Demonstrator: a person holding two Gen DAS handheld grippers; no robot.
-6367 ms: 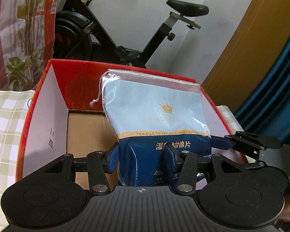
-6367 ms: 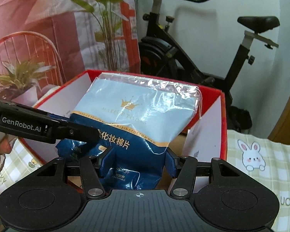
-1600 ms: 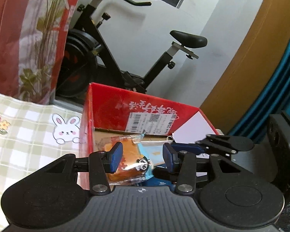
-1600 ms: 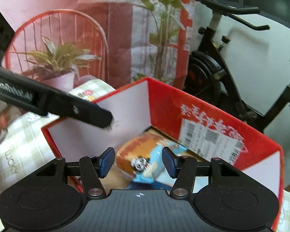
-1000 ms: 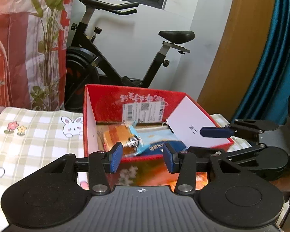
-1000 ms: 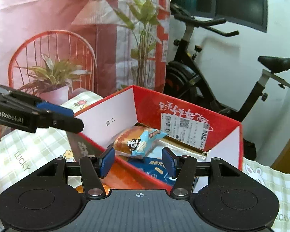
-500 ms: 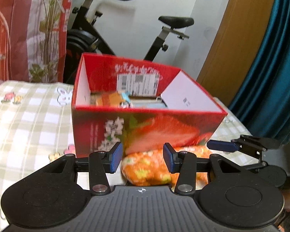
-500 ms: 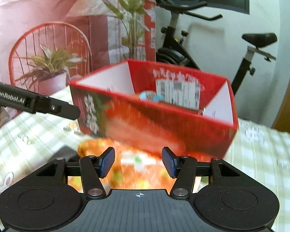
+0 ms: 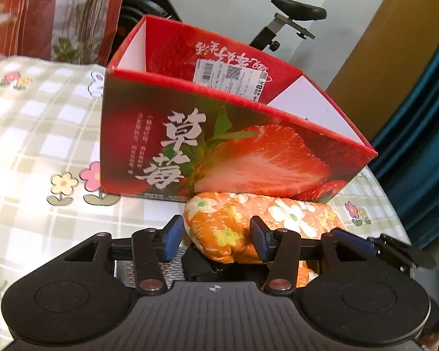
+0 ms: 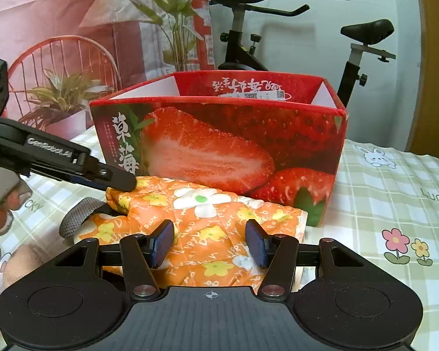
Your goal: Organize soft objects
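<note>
An orange padded garment with a flower print [image 9: 219, 228] [image 10: 207, 222] lies on the table in front of the red strawberry box [image 9: 234, 152] [image 10: 219, 140]. My left gripper [image 9: 213, 238] is open with its left end between the blue pads. My right gripper [image 10: 207, 242] is open over the garment's middle. The left gripper's finger [image 10: 114, 180] shows in the right wrist view touching the garment's left end. The box's inside is hidden from here.
The table has a green checked cloth with flowers and rabbits [image 10: 395, 193]. A grey knit cuff [image 10: 79, 213] sticks out at the garment's left. An exercise bike [image 10: 278, 29] and a plant banner [image 10: 73, 44] stand behind the box.
The blue cotton-pad bag held over the box earlier now lies inside it. Both grippers pulled back, dropped low in front of the box and closed in on the orange garment.
</note>
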